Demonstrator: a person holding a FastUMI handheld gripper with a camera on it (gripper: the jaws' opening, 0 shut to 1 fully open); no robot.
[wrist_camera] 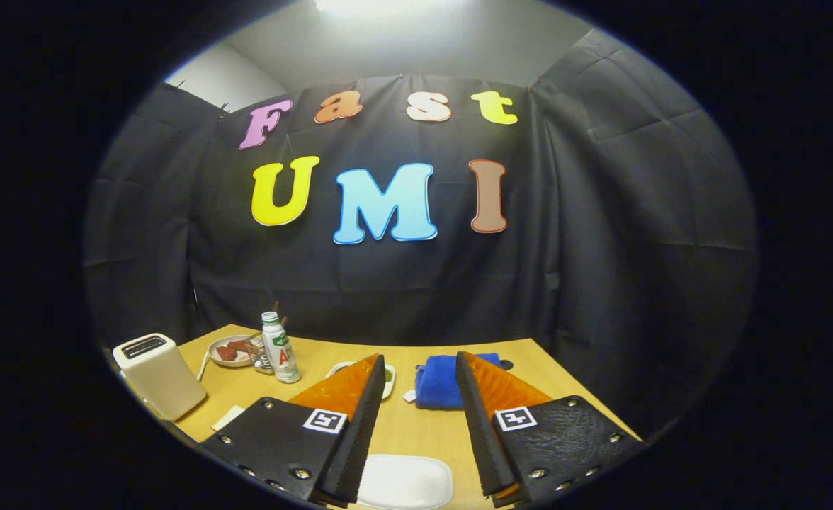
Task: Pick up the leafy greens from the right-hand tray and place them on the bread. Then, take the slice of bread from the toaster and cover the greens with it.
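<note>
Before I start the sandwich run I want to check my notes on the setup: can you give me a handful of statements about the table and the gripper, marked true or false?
1. The gripper is open, with nothing between its fingers. True.
2. The toaster stands beside the blue cloth. False: the toaster is at the far left of the table, while the blue cloth lies beyond the fingers.
3. A small bottle stands upright next to a plate holding reddish food. True.
4. The gripper is holding the leafy greens. False: its fingers hold nothing.
5. A white slice lies on the table between the fingers. True.
</note>
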